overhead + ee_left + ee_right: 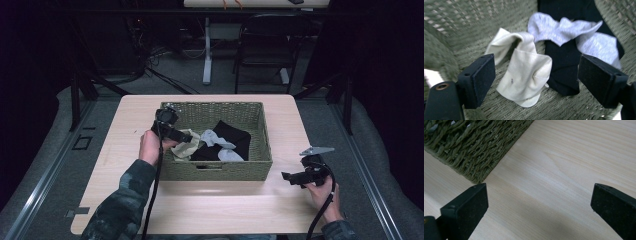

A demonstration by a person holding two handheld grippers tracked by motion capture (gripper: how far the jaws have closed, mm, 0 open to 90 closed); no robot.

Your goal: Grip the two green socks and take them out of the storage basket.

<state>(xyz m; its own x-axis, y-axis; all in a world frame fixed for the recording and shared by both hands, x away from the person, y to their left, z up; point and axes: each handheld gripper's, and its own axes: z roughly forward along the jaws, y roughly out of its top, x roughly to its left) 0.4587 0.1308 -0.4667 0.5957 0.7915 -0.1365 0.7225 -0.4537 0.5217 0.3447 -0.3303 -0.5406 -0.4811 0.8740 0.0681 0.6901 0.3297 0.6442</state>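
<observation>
1. Nearest the high view's camera are the person's camouflage sleeves, coming in from the bottom edge, one at each side.
2. The room behind is dark. A grey floor surrounds the table, with a black folding chair (pixel 265 47) and the white leg of a second table (pixel 207 50) at the back, and cables lying on the floor at the left.
3. The table (pixel 125 150) is pale wood with a plain, fine grain. In the right gripper view its bare top runs beside a corner of the basket.
4. A woven olive-green basket (pixel 220 170) stands at the middle of the table, with a handle slot in its near wall.
5. Inside the basket lies a black cloth (pixel 235 135). A light grey sock (pixel 220 142) lies across it, and a cream sock (pixel 186 149) is bunched in the near left corner, touching the black cloth.
6. The left gripper (pixel 186 136) reaches over the basket's left wall. Its jaws are released and stand apart on either side of the cream sock (pixel 526 75), with neither pad pressing on it.
7. The right gripper (pixel 287 177) rests low over the table, right of the basket and clear of it. Its jaws are spread wide with nothing between them.
8. No brand, label or writing can be read anywhere.
</observation>
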